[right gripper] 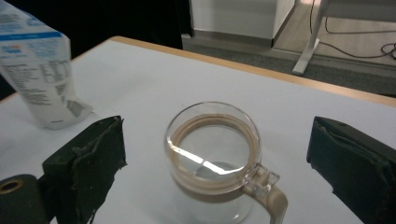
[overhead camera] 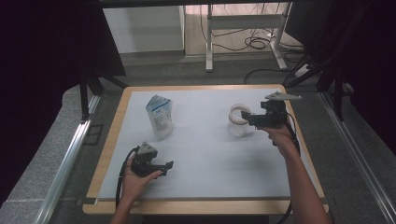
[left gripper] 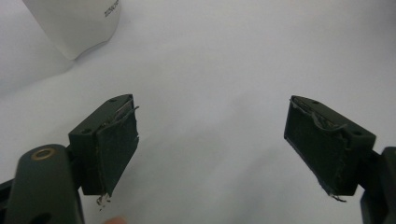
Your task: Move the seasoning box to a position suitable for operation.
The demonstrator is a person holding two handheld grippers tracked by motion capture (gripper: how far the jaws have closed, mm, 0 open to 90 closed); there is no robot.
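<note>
Two grippers, fingers wide on both. Right gripper [overhead camera: 247, 117] just beside glass mug [right gripper: 215, 156], upright on table [overhead camera: 210, 154] toward far right, untouched between fingers. Left gripper [overhead camera: 167, 168] near front left; milk carton [overhead camera: 159, 116] behind.

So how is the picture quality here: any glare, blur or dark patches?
High view: soft and dim, black at both sides, the table evenly lit. Left gripper view: the white surface is washed out, the pouch blurred. Right gripper view: a bright streak of glare inside the glass mug, the near jaws soft.
</note>
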